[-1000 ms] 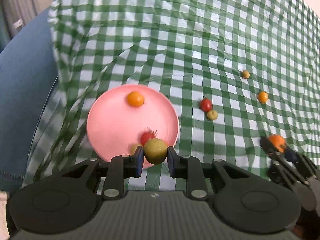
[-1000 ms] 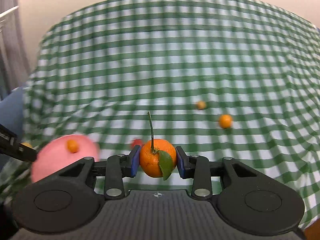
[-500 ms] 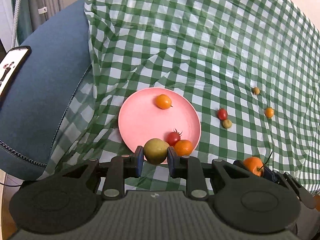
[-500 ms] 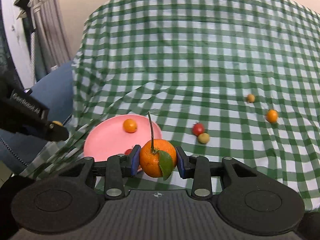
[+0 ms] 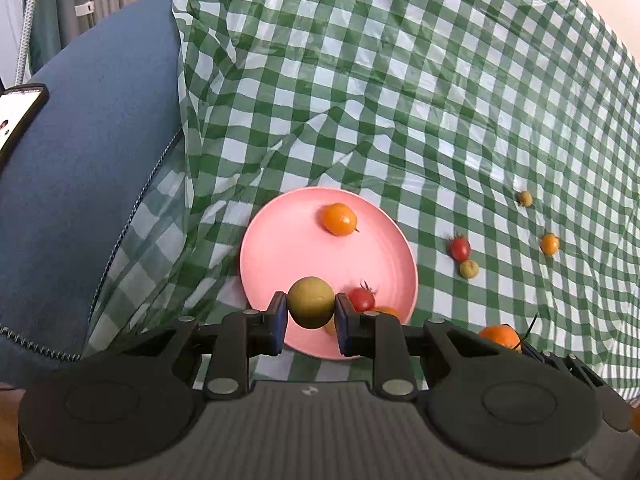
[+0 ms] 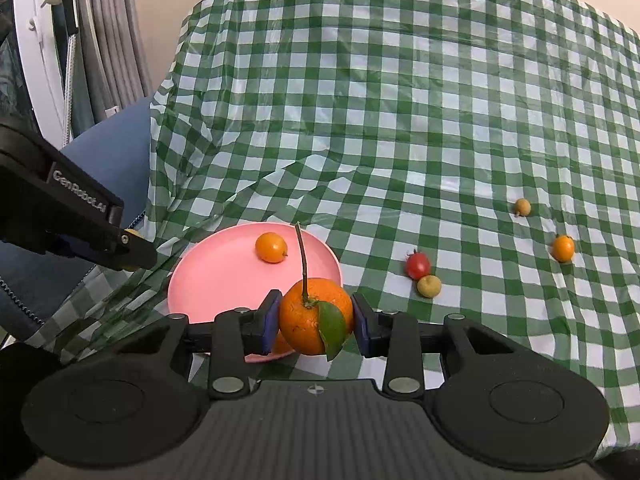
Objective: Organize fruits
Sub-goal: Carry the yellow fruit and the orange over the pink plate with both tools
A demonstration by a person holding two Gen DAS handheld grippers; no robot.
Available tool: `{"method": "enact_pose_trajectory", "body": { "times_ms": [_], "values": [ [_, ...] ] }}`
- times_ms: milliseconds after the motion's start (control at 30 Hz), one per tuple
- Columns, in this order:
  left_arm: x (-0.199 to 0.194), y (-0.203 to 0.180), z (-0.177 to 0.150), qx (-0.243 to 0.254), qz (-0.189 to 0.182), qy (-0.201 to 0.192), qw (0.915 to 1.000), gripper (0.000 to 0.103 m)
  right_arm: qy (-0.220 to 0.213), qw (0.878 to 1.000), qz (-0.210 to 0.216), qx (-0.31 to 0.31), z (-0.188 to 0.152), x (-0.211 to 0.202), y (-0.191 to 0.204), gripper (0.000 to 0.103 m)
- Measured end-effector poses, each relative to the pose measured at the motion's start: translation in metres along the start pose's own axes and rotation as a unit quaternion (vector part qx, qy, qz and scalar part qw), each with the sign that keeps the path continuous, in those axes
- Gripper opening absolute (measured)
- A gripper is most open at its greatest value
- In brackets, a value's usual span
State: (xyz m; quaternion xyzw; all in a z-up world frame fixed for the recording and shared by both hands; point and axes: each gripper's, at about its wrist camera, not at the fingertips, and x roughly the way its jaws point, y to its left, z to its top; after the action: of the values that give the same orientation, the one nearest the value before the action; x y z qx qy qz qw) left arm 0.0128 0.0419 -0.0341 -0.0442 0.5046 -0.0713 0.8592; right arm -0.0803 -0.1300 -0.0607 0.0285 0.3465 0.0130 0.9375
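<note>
My left gripper (image 5: 311, 314) is shut on a round olive-green fruit (image 5: 310, 301), held above the near edge of the pink plate (image 5: 288, 256). The plate holds an orange kumquat (image 5: 338, 219), a red cherry tomato (image 5: 361, 299) and a partly hidden orange fruit (image 5: 386, 311). My right gripper (image 6: 316, 320) is shut on a mandarin (image 6: 310, 314) with stem and leaf, held above the plate's near right edge (image 6: 224, 276). That mandarin also shows in the left wrist view (image 5: 500, 336).
On the green checked cloth (image 6: 400, 120) lie a red tomato (image 6: 418, 264), a yellow-green fruit (image 6: 429, 286), an orange fruit (image 6: 563, 247) and a small yellowish fruit (image 6: 522, 206). A blue cushion (image 5: 80, 160) with a phone (image 5: 16, 116) is at the left.
Both grippers pulled back and up, still holding their fruits. The plate and cloth sit farther away and the blue cushion has come into view at the left.
</note>
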Motion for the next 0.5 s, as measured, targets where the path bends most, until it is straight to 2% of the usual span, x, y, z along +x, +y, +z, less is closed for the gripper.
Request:
{"method": "enact_pose_trajectory", "body": {
  "times_ms": [500],
  "values": [
    [0.052, 0.001, 0.014, 0.013, -0.009, 0.005, 0.9999, 0.027, 0.03, 0.999, -0.029, -0.027, 0.011, 0.047, 0.013, 0.038]
  ]
}}
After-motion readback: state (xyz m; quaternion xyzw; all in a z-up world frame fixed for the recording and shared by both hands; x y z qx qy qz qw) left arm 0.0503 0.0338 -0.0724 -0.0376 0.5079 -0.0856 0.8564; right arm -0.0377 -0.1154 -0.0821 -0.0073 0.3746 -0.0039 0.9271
